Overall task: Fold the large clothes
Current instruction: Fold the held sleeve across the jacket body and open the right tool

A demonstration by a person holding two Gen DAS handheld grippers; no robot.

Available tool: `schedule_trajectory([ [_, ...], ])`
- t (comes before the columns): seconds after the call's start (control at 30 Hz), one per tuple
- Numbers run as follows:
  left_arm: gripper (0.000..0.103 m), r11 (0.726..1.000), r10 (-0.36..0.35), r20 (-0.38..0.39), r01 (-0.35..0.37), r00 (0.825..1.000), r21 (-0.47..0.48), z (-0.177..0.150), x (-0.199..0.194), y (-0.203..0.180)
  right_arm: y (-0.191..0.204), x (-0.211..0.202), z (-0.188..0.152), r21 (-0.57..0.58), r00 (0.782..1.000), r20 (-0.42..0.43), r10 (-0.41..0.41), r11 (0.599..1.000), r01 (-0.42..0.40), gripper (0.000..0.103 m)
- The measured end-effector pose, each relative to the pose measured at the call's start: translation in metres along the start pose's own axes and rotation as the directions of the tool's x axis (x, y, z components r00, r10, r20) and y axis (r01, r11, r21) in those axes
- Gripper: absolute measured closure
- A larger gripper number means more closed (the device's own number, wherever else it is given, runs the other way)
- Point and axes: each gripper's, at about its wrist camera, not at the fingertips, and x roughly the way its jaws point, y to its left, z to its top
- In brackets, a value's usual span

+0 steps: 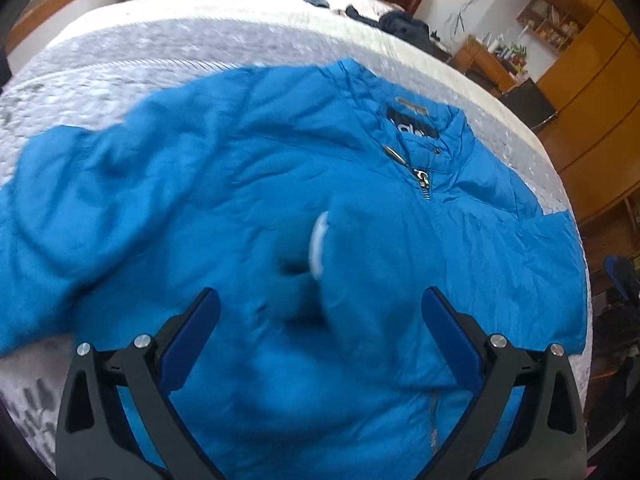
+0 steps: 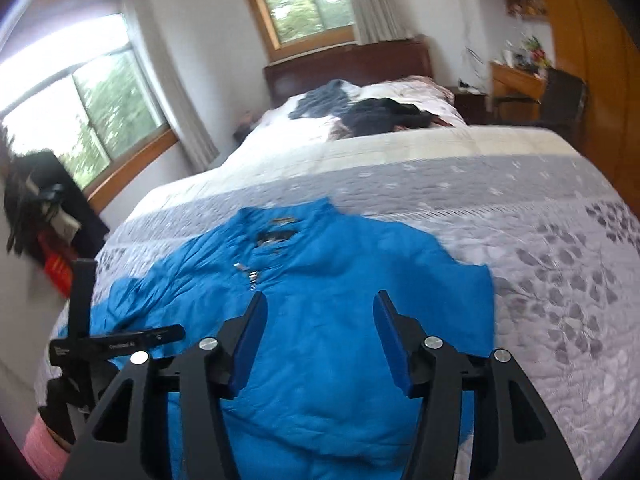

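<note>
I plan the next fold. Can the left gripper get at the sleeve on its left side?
Probably yes. The left gripper is open above the jacket, and the sleeve lies flat and uncovered on the bed.

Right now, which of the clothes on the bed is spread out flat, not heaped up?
The blue jacket, lying flat under both open grippers. The dark clothes by the headboard are bunched in crumpled heaps.
</note>
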Motion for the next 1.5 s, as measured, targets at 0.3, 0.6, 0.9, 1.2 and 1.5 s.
schedule_trajectory([
  [0.3, 0.071, 0.999, -0.033, 0.043, 0.032, 0.999, 0.036, 0.001, -0.004, -0.024, -0.038, 0.005, 0.001, 0.071, 0.999, -0.016, -0.037, 0.997, 0.038, 0.047],
  [0.6, 0.075, 0.999, 0.045, 0.19, -0.043, 0.981, -0.017, 0.004, -0.055, 0.029, -0.061, 0.031, -0.007, 0.181, 0.973, -0.143, 0.179, 0.972, -0.152, 0.047],
  [0.9, 0.064, 0.998, 0.058, 0.138, -0.056, 0.989, -0.018, -0.001, -0.021, 0.05, -0.064, 0.083, -0.032, 0.164, 0.958, -0.273, 0.086, 0.986, -0.042, 0.047],
  [1.2, 0.049, 0.997, 0.075, 0.246, -0.07, 0.966, -0.026, -0.003, -0.071, 0.047, -0.032, 0.052, -0.022, 0.072, 0.98, -0.201, 0.009, 0.997, 0.005, 0.045],
  [1.5, 0.043, 0.992, 0.059, 0.211, -0.08, 0.976, 0.093, -0.006, -0.046, 0.002, 0.004, 0.07, -0.035, 0.017, 0.964, -0.267, 0.015, 1.0, -0.011, 0.041],
])
